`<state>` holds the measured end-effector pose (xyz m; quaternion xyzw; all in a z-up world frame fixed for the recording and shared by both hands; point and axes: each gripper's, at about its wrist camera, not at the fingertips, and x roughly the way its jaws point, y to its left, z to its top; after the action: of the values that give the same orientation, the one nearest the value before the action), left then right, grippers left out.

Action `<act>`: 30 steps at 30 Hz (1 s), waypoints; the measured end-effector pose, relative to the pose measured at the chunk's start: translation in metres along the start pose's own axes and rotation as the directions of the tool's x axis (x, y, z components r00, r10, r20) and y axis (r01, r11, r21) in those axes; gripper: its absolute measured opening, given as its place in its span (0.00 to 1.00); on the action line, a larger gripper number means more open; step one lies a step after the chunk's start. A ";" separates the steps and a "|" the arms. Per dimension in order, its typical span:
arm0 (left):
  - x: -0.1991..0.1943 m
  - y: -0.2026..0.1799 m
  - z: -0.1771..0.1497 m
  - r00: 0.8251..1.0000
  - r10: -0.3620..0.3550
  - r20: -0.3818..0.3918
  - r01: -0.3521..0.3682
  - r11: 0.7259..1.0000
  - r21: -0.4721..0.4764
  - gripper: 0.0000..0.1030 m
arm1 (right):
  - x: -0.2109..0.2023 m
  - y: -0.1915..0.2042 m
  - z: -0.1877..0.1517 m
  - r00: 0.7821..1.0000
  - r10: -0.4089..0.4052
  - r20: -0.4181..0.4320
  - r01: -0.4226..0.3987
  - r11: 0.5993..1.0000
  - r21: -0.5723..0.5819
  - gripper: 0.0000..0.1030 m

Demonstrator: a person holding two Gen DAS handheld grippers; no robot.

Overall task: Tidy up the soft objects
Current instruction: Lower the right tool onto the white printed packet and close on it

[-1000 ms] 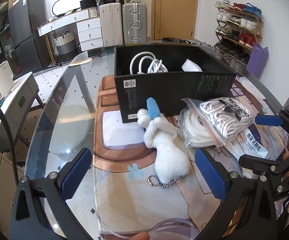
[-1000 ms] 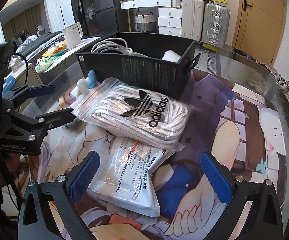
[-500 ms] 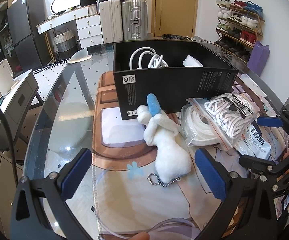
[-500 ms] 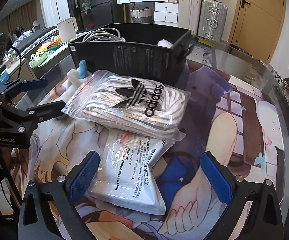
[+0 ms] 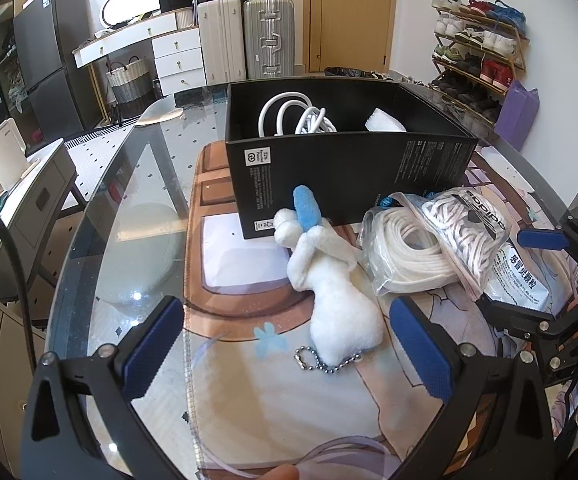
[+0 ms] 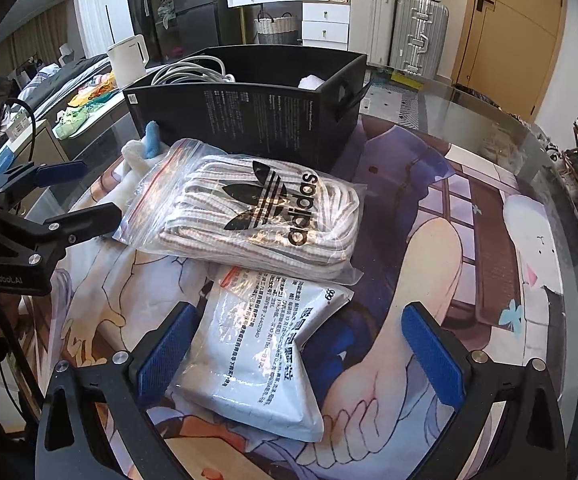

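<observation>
Glass table (image 5: 137,184) carries a black box (image 5: 349,168). In front of the box lie a white plush keychain (image 5: 337,300), an Adidas zip bag (image 6: 249,216) and a white pouch (image 6: 257,360). Left gripper (image 5: 285,354) and right gripper (image 6: 301,354) hover with fingers apart, both closer than a second ago. Next, probably closing on plush and pouch.

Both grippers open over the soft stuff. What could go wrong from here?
1. The clear adidas zip bag of striped laces lies on top of the white printed pouch; pulling the pouch first may drag the bag along.
2. The white plush toy trails a ball chain that may snag the left gripper.
3. The black cardboard box already holds white cable, leaving less room.
</observation>
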<state>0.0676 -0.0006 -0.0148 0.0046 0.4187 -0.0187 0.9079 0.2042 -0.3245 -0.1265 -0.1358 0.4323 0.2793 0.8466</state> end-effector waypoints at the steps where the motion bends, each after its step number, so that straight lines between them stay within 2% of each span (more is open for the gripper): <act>1: 0.000 0.000 0.000 1.000 -0.001 0.000 0.001 1.000 0.000 1.00 | 0.000 -0.001 0.000 1.000 0.000 -0.002 0.000 1.000 0.001 0.99; 13: 0.001 0.000 0.000 1.000 0.002 -0.001 -0.002 1.000 -0.002 1.00 | -0.003 -0.017 -0.004 0.999 -0.015 -0.038 0.016 1.000 0.016 0.99; 20: 0.001 0.001 0.000 1.000 0.004 -0.002 -0.004 1.000 -0.002 1.00 | -0.008 -0.024 -0.012 1.000 -0.019 -0.020 0.020 1.000 0.017 0.98; 23: 0.002 0.001 0.000 1.000 0.005 -0.003 -0.005 1.000 -0.005 1.00 | -0.012 -0.023 -0.014 1.000 -0.003 -0.007 0.003 1.000 0.004 0.89; 26: 0.004 0.004 0.002 1.000 0.008 -0.002 -0.008 1.000 -0.024 1.00 | -0.017 -0.021 -0.017 1.000 0.009 0.004 -0.009 1.000 -0.013 0.74; 28: 0.005 0.007 0.004 1.000 0.007 -0.006 -0.007 0.999 -0.040 1.00 | -0.021 -0.023 -0.018 1.000 0.011 0.012 -0.011 1.000 -0.014 0.60; 30: 0.007 0.009 0.006 1.000 0.006 -0.009 -0.007 0.999 -0.052 1.00 | -0.024 -0.025 -0.019 1.000 0.009 0.017 -0.009 1.000 -0.008 0.53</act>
<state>0.0772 0.0082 -0.0159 -0.0173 0.4230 -0.0048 0.9060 0.1951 -0.3627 -0.1186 -0.1348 0.4247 0.2861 0.8483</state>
